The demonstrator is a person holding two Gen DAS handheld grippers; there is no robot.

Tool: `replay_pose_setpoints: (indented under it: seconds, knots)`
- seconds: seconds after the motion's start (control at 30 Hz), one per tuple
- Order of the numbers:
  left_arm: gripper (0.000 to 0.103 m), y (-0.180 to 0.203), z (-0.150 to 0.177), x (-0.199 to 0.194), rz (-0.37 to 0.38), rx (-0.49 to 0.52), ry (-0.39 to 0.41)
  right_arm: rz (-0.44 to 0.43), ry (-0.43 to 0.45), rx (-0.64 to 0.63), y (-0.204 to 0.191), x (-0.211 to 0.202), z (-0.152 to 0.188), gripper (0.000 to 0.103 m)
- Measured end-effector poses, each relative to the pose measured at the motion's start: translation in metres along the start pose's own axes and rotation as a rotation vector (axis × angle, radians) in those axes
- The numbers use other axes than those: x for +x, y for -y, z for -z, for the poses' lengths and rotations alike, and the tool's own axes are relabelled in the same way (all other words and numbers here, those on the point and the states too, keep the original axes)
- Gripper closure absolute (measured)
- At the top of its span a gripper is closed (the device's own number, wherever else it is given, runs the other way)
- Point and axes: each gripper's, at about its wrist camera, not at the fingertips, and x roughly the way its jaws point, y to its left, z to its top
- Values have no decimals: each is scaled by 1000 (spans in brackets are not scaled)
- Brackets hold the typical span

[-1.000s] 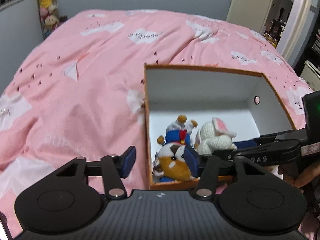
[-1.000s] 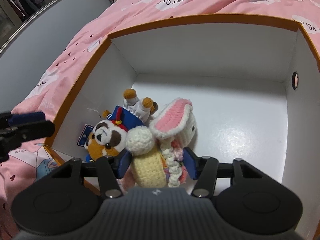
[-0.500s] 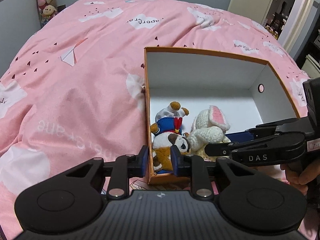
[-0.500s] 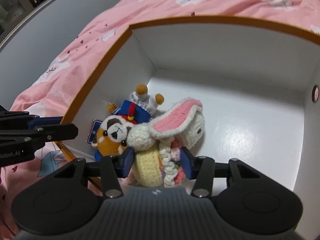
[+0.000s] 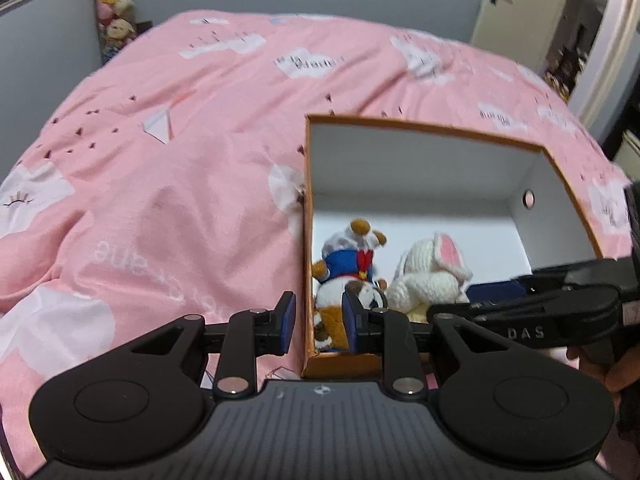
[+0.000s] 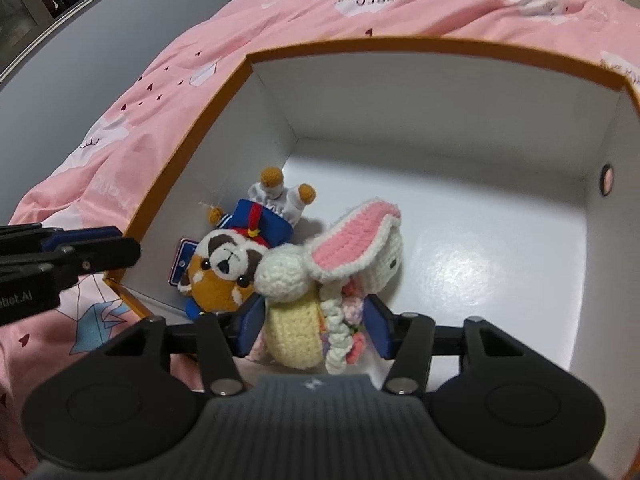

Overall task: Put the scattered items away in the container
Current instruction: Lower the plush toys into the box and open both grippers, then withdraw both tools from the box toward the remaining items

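Our right hand-held gripper (image 6: 312,326) is opening, the bunny (image 6: 320,280) between its pads inside the box (image 6: 440,48); our left hand-held gripper (image 5: 319,322) straddles the box wall, seemingly without clamping it.

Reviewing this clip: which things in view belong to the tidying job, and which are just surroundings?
Job:
- box
- red panda plush
- crochet bunny
- left gripper, around box wall
- right gripper, opening around bunny

Surroundings:
- pink duvet
- stuffed toys on wall
- door

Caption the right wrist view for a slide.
Right gripper opening around a crocheted bunny beside a red panda plush in the orange-rimmed box.
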Motion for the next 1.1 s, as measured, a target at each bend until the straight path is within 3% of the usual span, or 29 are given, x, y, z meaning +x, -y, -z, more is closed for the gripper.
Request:
replay_pose_setpoints:
  seconds: [0.13, 0.37, 0.53, 0.83, 1.1]
  knots:
    - [74, 4, 4, -11, -11, -7, 47, 35, 62, -34, -7, -19, 3, 33]
    - [73, 19, 13, -40, -39, 25, 171, 40, 212, -12, -14, -64, 14, 32]
    - [68, 27, 19, -53, -14, 54, 188, 21, 317, 2, -22, -96, 30, 32]
    - [68, 33, 35, -68, 96, 98, 127, 11, 316, -20, -30, -124, 61, 27]
    - [68, 37, 56, -73, 98, 149, 71, 30, 267, -26, -29, -133, 91, 29]
